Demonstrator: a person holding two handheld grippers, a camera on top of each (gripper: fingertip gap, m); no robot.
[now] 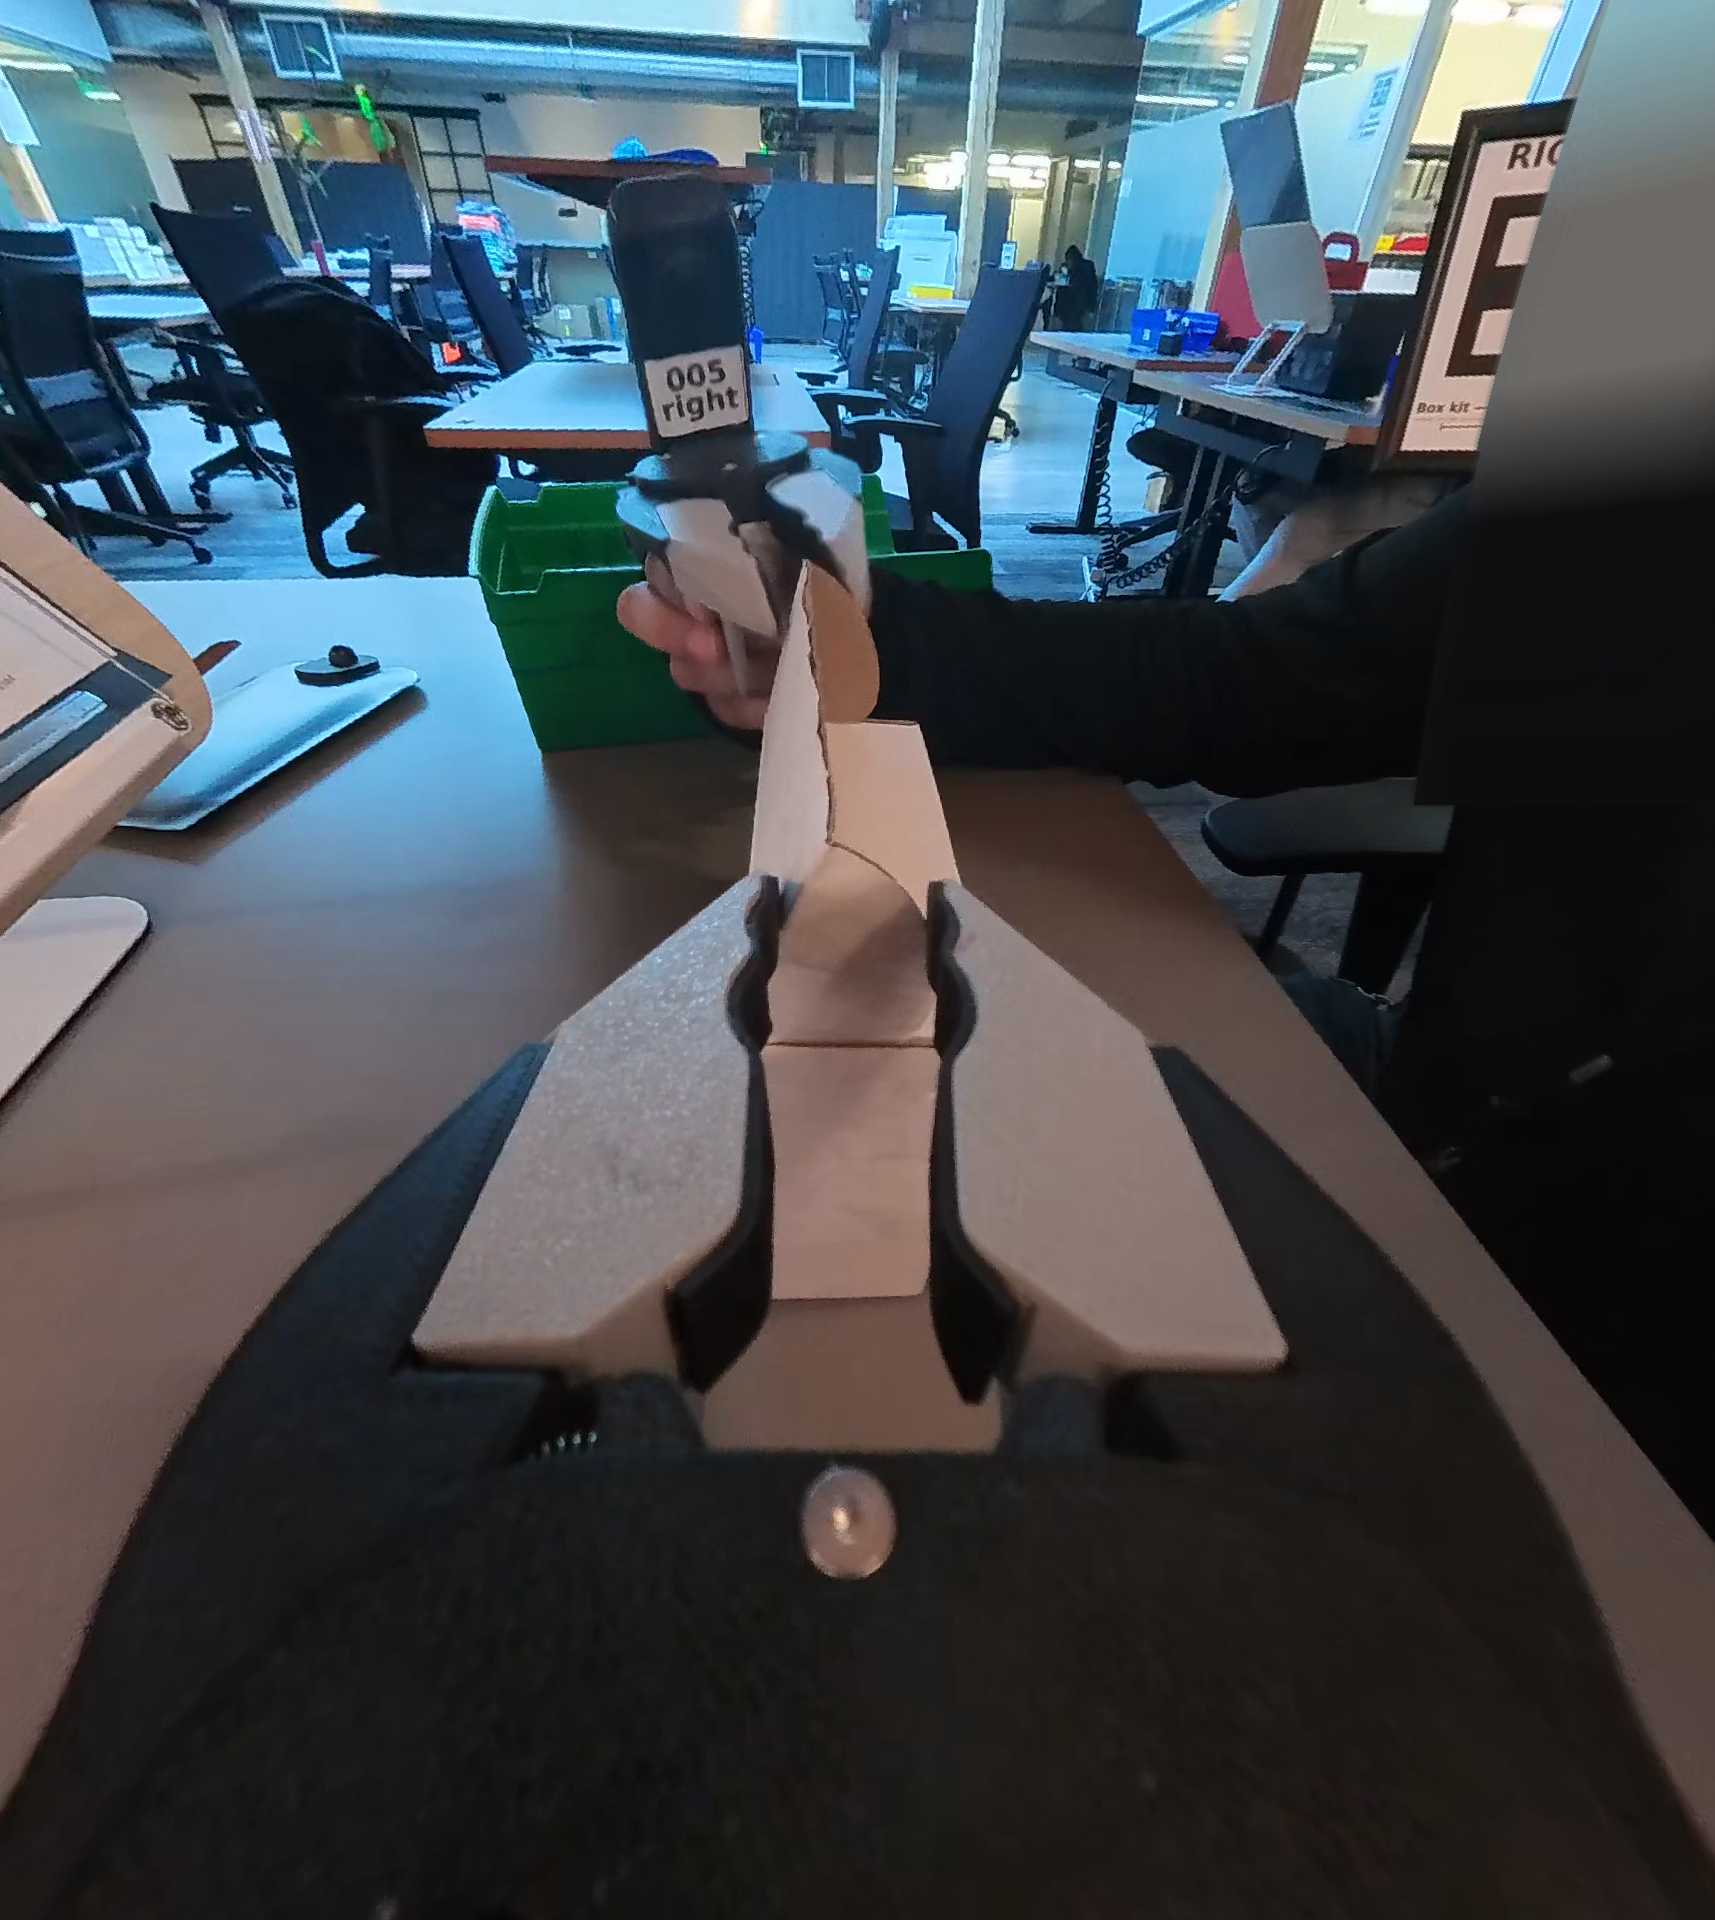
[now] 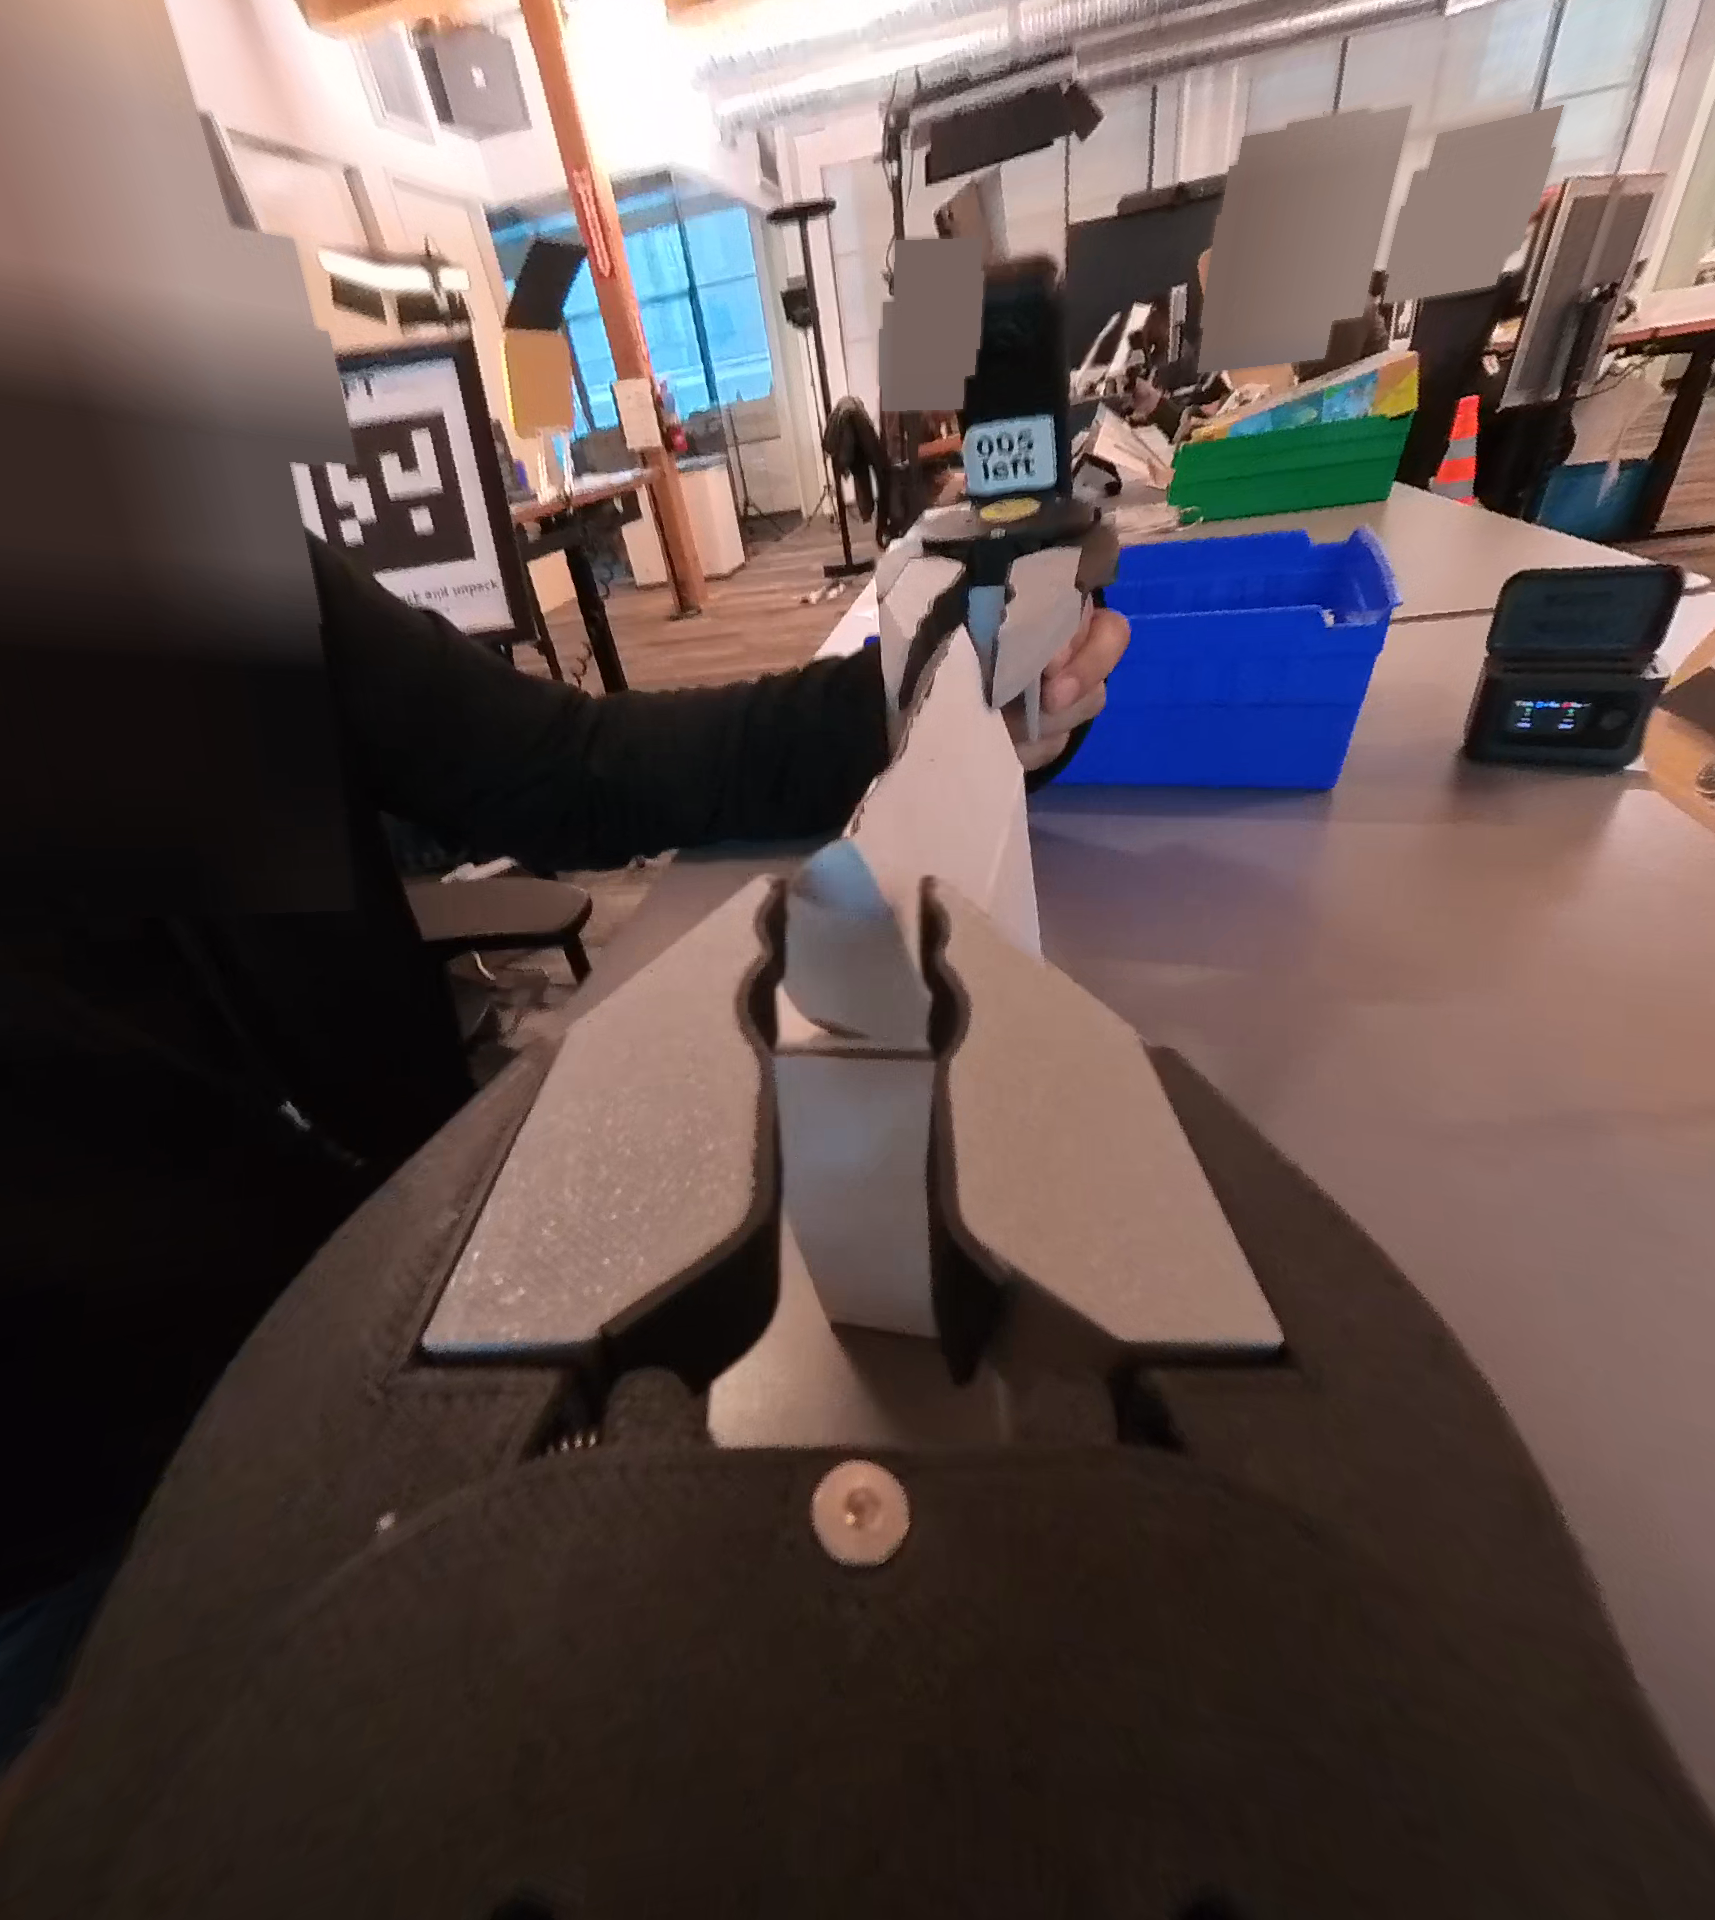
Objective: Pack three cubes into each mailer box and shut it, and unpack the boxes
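Cardboard held in the air between two grippers, over the brown tabletop (image 1: 313,987).

The flat white cardboard mailer box (image 1: 848,1164), not yet folded up, runs lengthwise down the slot of the left gripper (image 1: 851,904); its grey fingers (image 1: 645,1101) sit narrow, pressed against the panel's two edges, with a rounded flap sticking up just past the tips. The far end of the same sheet rises into the right gripper (image 1: 799,556), whose tips pinch a brown-backed flap. From the other side it reads the same: the sheet (image 2: 858,1205) lies between the right gripper's (image 2: 851,904) narrowed fingers. The left gripper (image 2: 988,634) clamps its far end. A green plastic bin (image 1: 562,623) and a blue plastic bin (image 2: 1237,665) stand well behind.
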